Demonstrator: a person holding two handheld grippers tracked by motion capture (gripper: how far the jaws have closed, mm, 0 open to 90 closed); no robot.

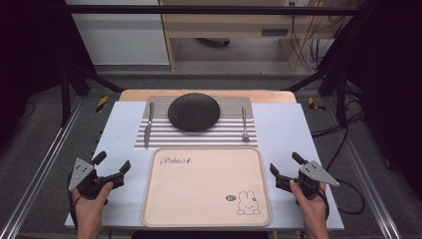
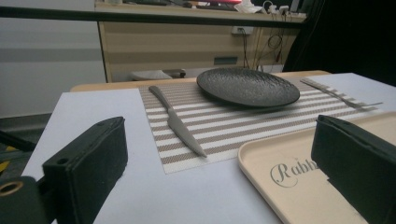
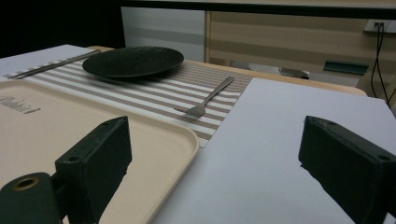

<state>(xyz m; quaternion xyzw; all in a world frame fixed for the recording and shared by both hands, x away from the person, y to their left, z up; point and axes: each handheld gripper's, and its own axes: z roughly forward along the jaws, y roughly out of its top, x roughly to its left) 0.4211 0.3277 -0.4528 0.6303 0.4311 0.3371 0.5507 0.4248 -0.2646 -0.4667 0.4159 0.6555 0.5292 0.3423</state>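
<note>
The tray lies flat at the near middle of the desk, between the two grippers and touching neither; it is a beige rectangle with rounded corners and a raised rim, its long axis running left to right, only a little longer than its depth. Its script lettering sits at the far left corner and a small rabbit drawing at the near right corner, both reading upright from the near side. In the left gripper view the tray's far left corner lies just ahead of the right-hand jaw. The left gripper rests just left of the tray, its jaws spread wide with nothing between them, pointing toward the far right. The right gripper sits just right of the tray, jaws likewise spread and empty, pointing toward the far left. Each is held by a hand coming in from the near edge. Just beyond the tray's far edge lies a striped mat, with its stripes running left to right. A dark round plate sits at the mat's middle. A knife lies on the mat's left part and a fork on its right part, both running near to far, the fork's tines at the near end.
</note>
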